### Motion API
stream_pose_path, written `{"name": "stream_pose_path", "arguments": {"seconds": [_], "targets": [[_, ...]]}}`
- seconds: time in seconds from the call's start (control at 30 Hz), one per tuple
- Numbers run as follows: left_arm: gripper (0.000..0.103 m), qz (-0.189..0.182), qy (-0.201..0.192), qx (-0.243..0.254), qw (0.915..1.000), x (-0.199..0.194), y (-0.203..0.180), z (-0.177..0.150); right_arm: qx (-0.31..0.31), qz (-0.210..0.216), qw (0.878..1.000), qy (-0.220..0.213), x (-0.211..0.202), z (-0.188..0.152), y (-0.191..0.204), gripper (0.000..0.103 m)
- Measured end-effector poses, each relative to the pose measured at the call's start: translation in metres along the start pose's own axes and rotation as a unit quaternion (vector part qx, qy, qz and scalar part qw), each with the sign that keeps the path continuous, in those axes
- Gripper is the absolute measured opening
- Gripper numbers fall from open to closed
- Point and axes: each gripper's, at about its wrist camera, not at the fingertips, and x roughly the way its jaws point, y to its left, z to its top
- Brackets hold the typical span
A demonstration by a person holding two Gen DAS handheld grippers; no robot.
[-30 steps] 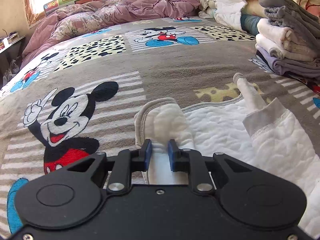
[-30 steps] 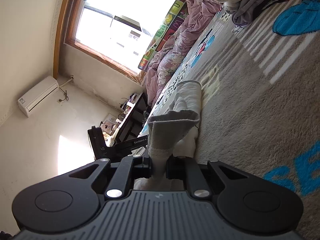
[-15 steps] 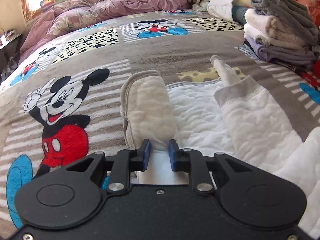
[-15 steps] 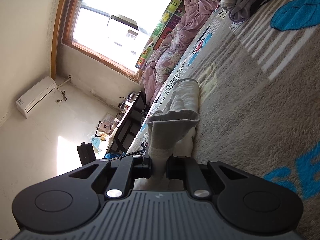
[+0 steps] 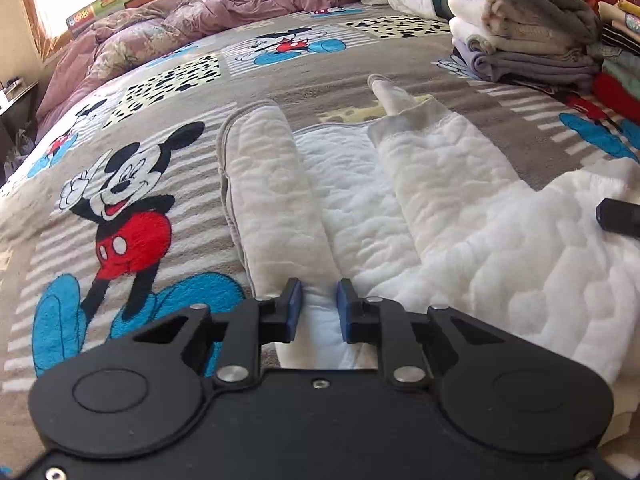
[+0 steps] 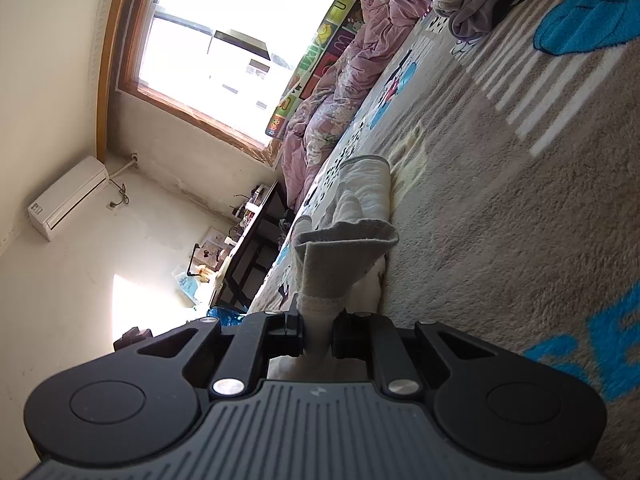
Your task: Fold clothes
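Note:
A white quilted garment [image 5: 420,216] with grey trim lies spread on the cartoon-print blanket [image 5: 132,208]. Its left part [image 5: 264,184] is folded over into a long strip running away from me. My left gripper [image 5: 319,310] is shut on the near end of that strip, blue pads pressed into the white cloth. In the right wrist view my right gripper [image 6: 317,326] is shut on a grey-cuffed fold of the same garment [image 6: 340,256], lifted off the blanket [image 6: 500,220]. A black gripper tip [image 5: 618,218] shows at the right edge of the left wrist view.
A stack of folded grey, white and lilac clothes [image 5: 524,36] stands at the back right of the bed. A crumpled pink duvet [image 5: 192,28] lies along the far side under the window [image 6: 224,48]. A dark desk [image 6: 256,248] stands beside the bed.
My left gripper has drawn back toward me with the cloth, so the folded strip now stretches longer and more of the garment shows. The right gripper holds still.

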Motion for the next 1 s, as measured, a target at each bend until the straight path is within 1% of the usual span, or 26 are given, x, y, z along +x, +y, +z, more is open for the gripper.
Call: {"name": "stream_pose_path", "arguments": {"seconds": [0.07,0.13,0.17,0.2,0.23,0.27,0.3,0.33,0.4,0.5,0.57,0.63,0.7,0.73,0.77,0.8,0.93,1.0], "targets": [[0.016,-0.002,-0.007,0.004,1.0,-0.006,0.002,0.005,0.002,-0.001,1.0,0.0,0.0,0.0,-0.001,0.014],[0.016,-0.011,0.026,0.011,0.9995,0.013,-0.006,-0.003,0.003,-0.002,1.0,0.001,0.001,0.0,-0.002,0.014],[0.016,-0.004,0.023,0.04,0.9989,0.013,-0.012,-0.003,0.004,-0.001,1.0,0.001,0.001,0.0,-0.001,0.014],[0.017,-0.008,0.034,0.043,0.9985,0.009,-0.011,0.005,0.004,-0.001,1.0,0.002,0.001,0.0,-0.001,0.014],[0.017,-0.018,0.036,0.033,0.9986,0.005,-0.007,0.011,0.005,-0.001,1.0,0.002,0.002,0.0,-0.001,0.014],[0.02,-0.033,0.024,0.03,0.9987,-0.004,-0.003,0.018,0.005,-0.001,1.0,0.002,0.002,0.0,-0.001,0.014],[0.025,-0.045,0.012,0.026,0.9986,-0.013,0.002,0.024,0.006,-0.001,1.0,0.003,0.002,0.0,-0.001,0.014],[0.028,-0.04,-0.001,0.023,0.999,-0.017,0.005,0.031,0.007,-0.001,1.0,0.003,0.003,0.001,-0.002,0.014],[0.028,-0.024,-0.027,0.013,0.9993,-0.022,0.015,0.047,0.007,-0.002,1.0,0.005,0.004,0.001,-0.002,0.014],[0.028,0.009,-0.041,-0.008,0.9991,-0.005,0.031,0.068,0.008,-0.002,1.0,0.007,0.005,0.002,-0.003,0.014],[0.028,0.03,-0.034,-0.03,0.9985,0.021,0.041,0.08,0.008,-0.003,1.0,0.008,0.006,0.003,-0.003,0.014],[0.028,0.027,-0.011,-0.045,0.9986,0.051,0.044,0.085,0.009,-0.004,1.0,0.009,0.006,0.003,-0.004,0.014],[0.027,0.01,0.042,-0.045,0.998,0.085,0.039,0.079,0.01,-0.005,1.0,0.01,0.007,0.003,-0.004,0.014],[0.027,0.019,0.043,-0.029,0.9985,0.095,0.032,0.074,0.011,-0.005,1.0,0.011,0.008,0.003,-0.004,0.014],[0.027,0.029,0.032,-0.024,0.9988,0.096,0.028,0.071,0.011,-0.006,1.0,0.012,0.008,0.003,-0.005,0.014],[0.027,0.031,0.036,-0.038,0.9982,0.092,0.029,0.073,0.011,-0.006,1.0,0.012,0.009,0.004,-0.004,0.014],[0.028,0.026,0.057,-0.011,0.998,0.08,0.029,0.089,0.013,-0.007,1.0,0.014,0.01,0.004,-0.005,0.014],[0.028,0.021,0.03,-0.034,0.9988,0.071,0.035,0.106,0.012,-0.007,1.0,0.014,0.01,0.004,-0.005,0.014]]}}
